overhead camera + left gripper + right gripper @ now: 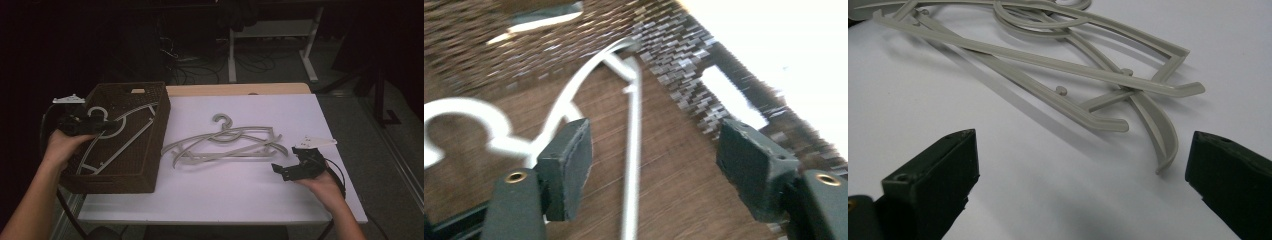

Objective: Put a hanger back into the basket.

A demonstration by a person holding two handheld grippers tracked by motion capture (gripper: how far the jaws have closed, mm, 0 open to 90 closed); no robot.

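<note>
Hovering at left of high view, left gripper [102, 125] over brown woven basket [150, 165], jaws spread, nothing pinched; pale hanger [127, 134] lies inside basket, beneath jaws. Right gripper [278, 168] at lower right on white table [225, 195], jaws spread, empty. Hanger pile [225, 142] at table centre, just beyond right jaws.

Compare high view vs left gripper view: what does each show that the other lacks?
High view alone: the hangers on the table, the right tongs open near them, and the floor cables. Left gripper view alone: the left tongs' pads close up, spread apart with nothing pressed between. Both: the brown woven basket and the hanger inside it.
</note>
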